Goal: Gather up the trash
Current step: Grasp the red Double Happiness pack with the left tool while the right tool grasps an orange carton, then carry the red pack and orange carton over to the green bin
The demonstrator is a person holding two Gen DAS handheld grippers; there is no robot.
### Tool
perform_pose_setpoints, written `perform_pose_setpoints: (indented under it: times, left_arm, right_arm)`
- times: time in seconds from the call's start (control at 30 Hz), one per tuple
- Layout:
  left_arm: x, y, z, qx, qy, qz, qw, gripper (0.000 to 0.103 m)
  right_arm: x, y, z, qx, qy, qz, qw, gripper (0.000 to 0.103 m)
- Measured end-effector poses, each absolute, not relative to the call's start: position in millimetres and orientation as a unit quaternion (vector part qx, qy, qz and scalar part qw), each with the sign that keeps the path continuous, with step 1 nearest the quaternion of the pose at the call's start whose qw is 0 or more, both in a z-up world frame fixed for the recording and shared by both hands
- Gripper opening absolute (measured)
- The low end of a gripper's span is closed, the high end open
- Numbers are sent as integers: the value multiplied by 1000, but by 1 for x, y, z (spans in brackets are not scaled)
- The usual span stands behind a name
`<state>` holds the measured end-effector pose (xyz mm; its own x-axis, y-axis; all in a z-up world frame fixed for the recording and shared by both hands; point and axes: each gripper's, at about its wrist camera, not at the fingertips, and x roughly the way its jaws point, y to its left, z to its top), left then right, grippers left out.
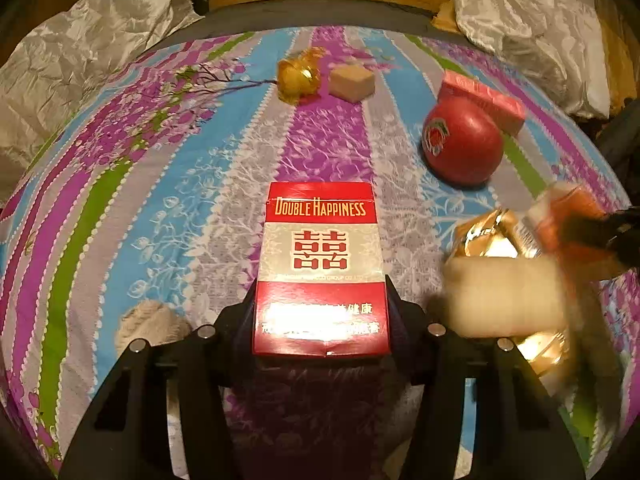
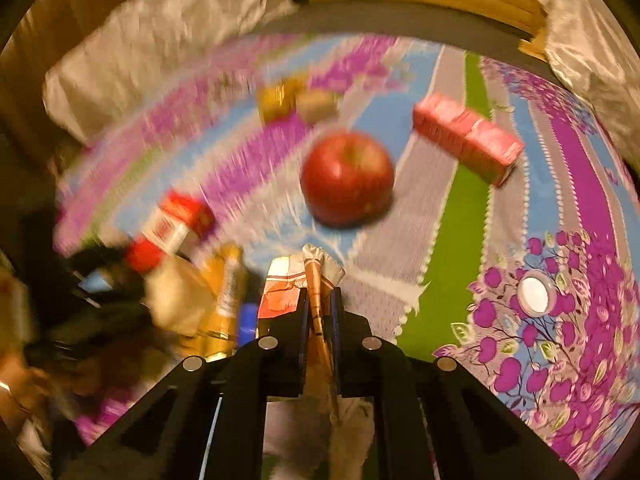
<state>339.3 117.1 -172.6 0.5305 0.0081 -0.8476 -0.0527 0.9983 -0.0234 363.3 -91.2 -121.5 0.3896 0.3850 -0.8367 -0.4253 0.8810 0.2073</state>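
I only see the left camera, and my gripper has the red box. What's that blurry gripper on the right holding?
Observer: The right gripper is shut on a crumpled wrapper.
Child: Is the pink box touching the apple?
Observer: No. In the right wrist view the pink box lies apart from the apple, with cloth showing between them.
Child: Is there anything I can't see at all?
Observer: Yes, a small white round lid lies on the cloth, to the right of the right gripper.
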Motion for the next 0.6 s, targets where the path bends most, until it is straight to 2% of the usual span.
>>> perform_pose_setpoints:
  times: [0.27,0.47,0.6]
  left_arm:
    - [316,128,-133,-39,432,52,900,54]
    - [298,128,-100,-47,408,28,911,54]
    - [280,133,-76,-92,394,-20,914,54]
  right_arm:
    - [321,-158,-42,116,399,265,870,11]
    - [266,-201,9,165,342,264,887,11]
    - [214,-228,31,178,315,254,897,11]
